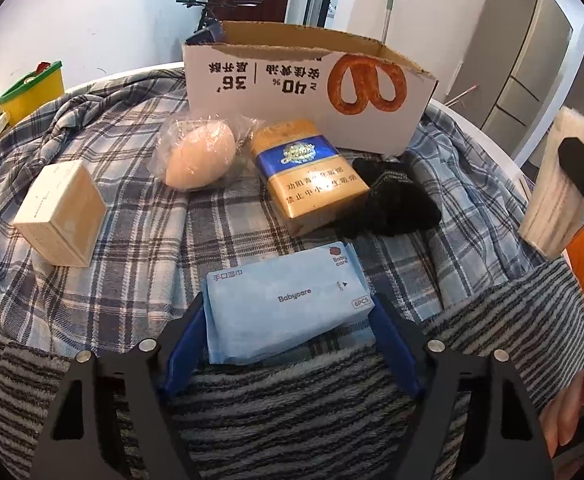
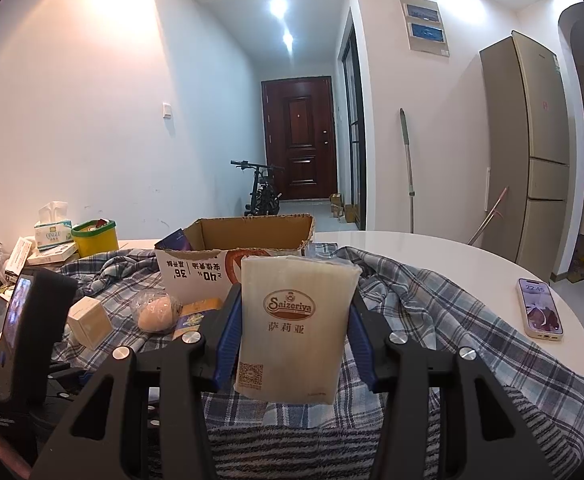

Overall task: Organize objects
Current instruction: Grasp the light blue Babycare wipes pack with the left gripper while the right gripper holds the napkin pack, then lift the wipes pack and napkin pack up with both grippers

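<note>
Box (image 1: 260,76) looks near empty: my right jaws grip napkins (image 2: 296,320), left jaws straddle wipes (image 1: 288,300), contact unclear; egg (image 1: 200,156), cigarettes (image 1: 312,176) and block (image 1: 62,212) left.

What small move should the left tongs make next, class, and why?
Probably close the left tongs on the blue wipes pack: it already lies between the blue fingers, and the cardboard box behind stands open.
</note>
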`<move>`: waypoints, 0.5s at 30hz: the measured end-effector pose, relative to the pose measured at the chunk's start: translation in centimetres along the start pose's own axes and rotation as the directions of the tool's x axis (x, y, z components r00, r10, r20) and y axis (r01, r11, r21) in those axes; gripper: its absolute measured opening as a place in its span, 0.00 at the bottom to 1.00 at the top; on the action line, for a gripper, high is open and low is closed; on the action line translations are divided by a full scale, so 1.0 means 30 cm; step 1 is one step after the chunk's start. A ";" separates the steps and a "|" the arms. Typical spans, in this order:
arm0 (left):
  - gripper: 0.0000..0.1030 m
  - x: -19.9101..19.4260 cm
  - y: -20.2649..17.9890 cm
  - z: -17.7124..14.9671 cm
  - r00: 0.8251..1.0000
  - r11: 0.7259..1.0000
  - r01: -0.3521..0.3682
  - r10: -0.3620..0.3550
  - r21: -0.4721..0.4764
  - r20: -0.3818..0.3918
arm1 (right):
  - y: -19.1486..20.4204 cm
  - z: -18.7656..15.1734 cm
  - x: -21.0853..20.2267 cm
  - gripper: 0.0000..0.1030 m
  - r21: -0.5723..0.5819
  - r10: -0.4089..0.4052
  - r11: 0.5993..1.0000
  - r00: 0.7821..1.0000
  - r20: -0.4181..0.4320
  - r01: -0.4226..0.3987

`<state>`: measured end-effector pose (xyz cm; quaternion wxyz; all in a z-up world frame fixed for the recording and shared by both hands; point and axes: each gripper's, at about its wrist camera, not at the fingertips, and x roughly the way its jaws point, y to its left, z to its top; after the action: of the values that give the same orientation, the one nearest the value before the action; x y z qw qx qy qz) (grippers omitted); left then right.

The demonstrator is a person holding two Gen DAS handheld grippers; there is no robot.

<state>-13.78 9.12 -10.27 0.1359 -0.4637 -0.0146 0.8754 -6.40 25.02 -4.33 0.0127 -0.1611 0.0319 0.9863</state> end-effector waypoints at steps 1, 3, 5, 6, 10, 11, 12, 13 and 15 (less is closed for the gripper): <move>0.74 -0.007 0.000 0.000 1.000 1.000 -0.001 0.001 0.001 0.007 | -0.002 0.000 0.001 0.46 0.003 0.000 1.000 1.000 -0.001 0.000; 0.74 -0.032 0.003 0.000 0.999 1.000 -0.004 0.004 0.002 0.041 | -0.006 0.000 0.001 0.46 0.009 0.001 1.000 1.000 -0.004 -0.001; 0.74 -0.069 0.002 0.001 0.996 1.000 -0.017 0.016 0.013 0.089 | -0.013 0.000 0.004 0.46 0.016 0.002 1.000 1.000 -0.008 -0.002; 0.74 -0.101 0.000 0.000 0.991 0.999 -0.024 0.021 0.022 0.129 | -0.016 0.000 0.004 0.46 0.019 0.003 1.000 1.000 -0.009 -0.002; 0.74 -0.252 -0.002 -0.013 0.946 0.995 -0.063 0.036 0.075 0.321 | -0.021 0.000 0.006 0.46 0.027 0.003 1.000 1.000 -0.013 -0.003; 0.74 -0.290 -0.005 -0.020 0.923 0.991 -0.100 0.061 0.085 0.380 | -0.021 0.000 0.006 0.46 0.026 0.003 1.000 1.000 -0.012 -0.003; 0.74 -0.327 -0.008 -0.026 0.892 0.986 -0.139 0.085 0.091 0.444 | -0.022 0.000 0.006 0.46 0.025 0.004 1.000 1.000 -0.011 -0.004; 0.74 -0.356 -0.007 -0.034 0.862 0.982 -0.168 0.102 0.090 0.496 | -0.021 0.000 0.005 0.46 0.023 0.004 1.000 1.000 -0.008 -0.004; 0.74 -0.395 0.007 -0.051 0.814 0.978 -0.196 0.120 0.074 0.569 | -0.018 0.000 -0.001 0.46 0.019 0.011 1.000 1.000 0.004 -0.011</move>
<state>-6.27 5.78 -1.59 0.0819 -0.1759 0.0412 0.9801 -6.35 25.56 -4.36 0.0087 -0.1588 0.0423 0.9864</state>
